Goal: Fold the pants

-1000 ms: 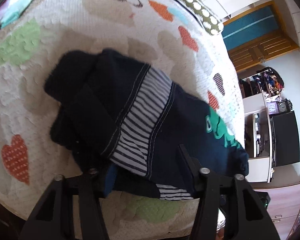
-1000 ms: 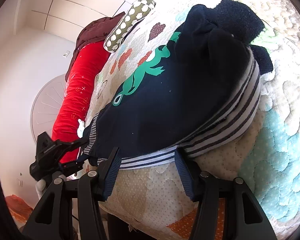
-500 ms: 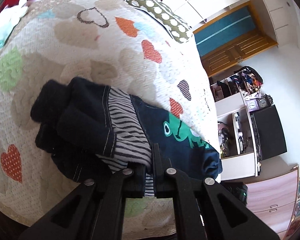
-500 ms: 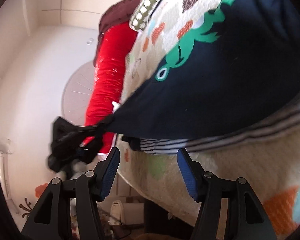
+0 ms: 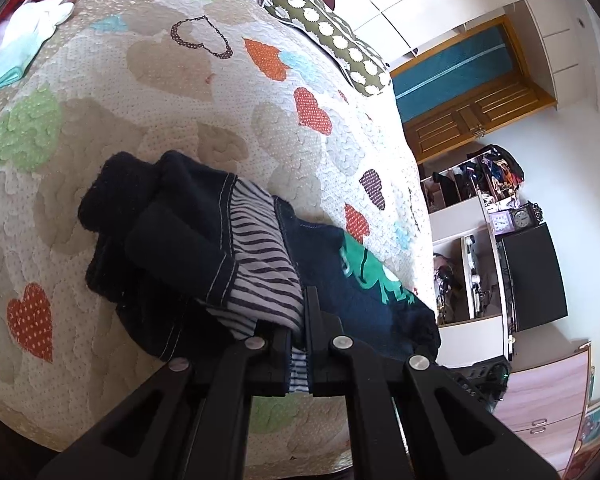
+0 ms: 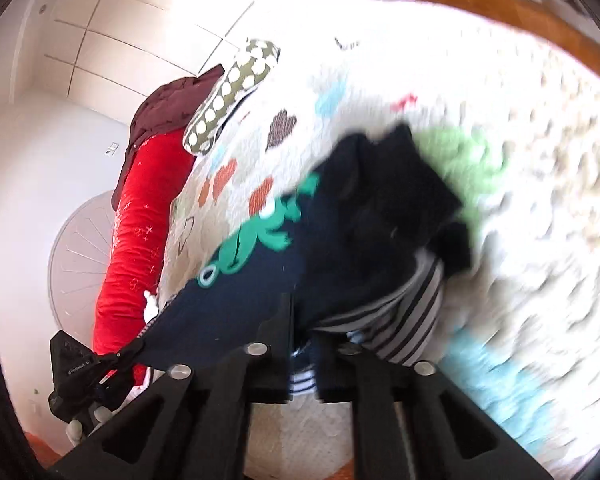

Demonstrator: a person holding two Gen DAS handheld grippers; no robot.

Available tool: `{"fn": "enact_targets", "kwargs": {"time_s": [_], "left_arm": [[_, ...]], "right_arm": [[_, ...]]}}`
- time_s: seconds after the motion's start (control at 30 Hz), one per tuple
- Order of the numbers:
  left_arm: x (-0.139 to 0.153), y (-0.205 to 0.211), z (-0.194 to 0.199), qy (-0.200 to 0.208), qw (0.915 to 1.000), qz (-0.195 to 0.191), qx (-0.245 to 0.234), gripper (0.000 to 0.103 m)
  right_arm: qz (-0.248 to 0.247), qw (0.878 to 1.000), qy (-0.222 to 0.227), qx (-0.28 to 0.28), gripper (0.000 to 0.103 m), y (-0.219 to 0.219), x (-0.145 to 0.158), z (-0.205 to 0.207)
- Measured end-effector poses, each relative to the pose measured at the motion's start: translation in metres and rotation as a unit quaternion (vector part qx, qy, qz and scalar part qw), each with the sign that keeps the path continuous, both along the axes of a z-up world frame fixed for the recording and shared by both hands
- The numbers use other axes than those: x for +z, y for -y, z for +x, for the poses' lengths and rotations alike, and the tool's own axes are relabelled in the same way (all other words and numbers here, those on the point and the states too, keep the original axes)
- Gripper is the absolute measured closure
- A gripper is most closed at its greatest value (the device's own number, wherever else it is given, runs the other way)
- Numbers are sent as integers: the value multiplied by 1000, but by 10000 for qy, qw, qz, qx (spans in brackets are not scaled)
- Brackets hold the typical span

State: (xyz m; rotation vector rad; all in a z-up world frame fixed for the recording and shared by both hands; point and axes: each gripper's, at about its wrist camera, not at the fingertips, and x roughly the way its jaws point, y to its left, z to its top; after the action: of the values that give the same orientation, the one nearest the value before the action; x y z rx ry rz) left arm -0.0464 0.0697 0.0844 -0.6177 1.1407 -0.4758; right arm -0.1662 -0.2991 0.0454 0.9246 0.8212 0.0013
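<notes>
Dark navy pants (image 5: 168,248) with a striped waistband and a green frog print lie bunched on the quilted bed. They also show in the right wrist view (image 6: 260,300). My left gripper (image 5: 298,336) is shut on the striped waistband edge of the pants at the bed's near side. My right gripper (image 6: 302,344) is shut on the striped edge of the pants at the other end. The left gripper (image 6: 112,360) shows in the right wrist view, pinching the far corner, with the cloth stretched between the two.
The quilt (image 5: 160,80) has coloured hearts. A green dotted pillow (image 5: 332,44) and a red bolster (image 6: 140,216) lie at the bed's head. A white and mint cloth (image 5: 32,36) lies at the far left. Shelves and a wooden door (image 5: 472,116) stand beyond the bed.
My left gripper closed on the waistband a second ago and holds it. My right gripper was open half a second ago and has now closed on the striped edge. The right view is motion-blurred.
</notes>
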Motion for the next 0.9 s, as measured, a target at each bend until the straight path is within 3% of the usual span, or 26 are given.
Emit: {"fn": "enact_targets", "kwargs": {"time_s": [0.13, 0.3, 0.53, 0.73, 0.77, 0.9], "left_arm": [[4, 5, 22, -44, 10000, 54, 46, 99], [3, 18, 82, -53, 9995, 245, 170, 98], [-39, 37, 161, -664, 9964, 384, 354, 98], [-60, 36, 181, -847, 9942, 464, 479, 97], [-60, 35, 184, -857, 9943, 454, 435, 94], [-53, 32, 192, -861, 9954, 289, 297, 65]], "right_arm": [[-323, 9989, 248, 221, 97, 2, 28, 14], [-714, 9965, 269, 351, 97, 4, 47, 73], [-1427, 9885, -460, 182, 98, 20, 14, 159], [-1891, 9795, -671, 199, 91, 19, -2, 183], [-1883, 9797, -671, 156, 86, 22, -2, 183], [-1929, 9795, -574, 66, 61, 33, 8, 180]]}}
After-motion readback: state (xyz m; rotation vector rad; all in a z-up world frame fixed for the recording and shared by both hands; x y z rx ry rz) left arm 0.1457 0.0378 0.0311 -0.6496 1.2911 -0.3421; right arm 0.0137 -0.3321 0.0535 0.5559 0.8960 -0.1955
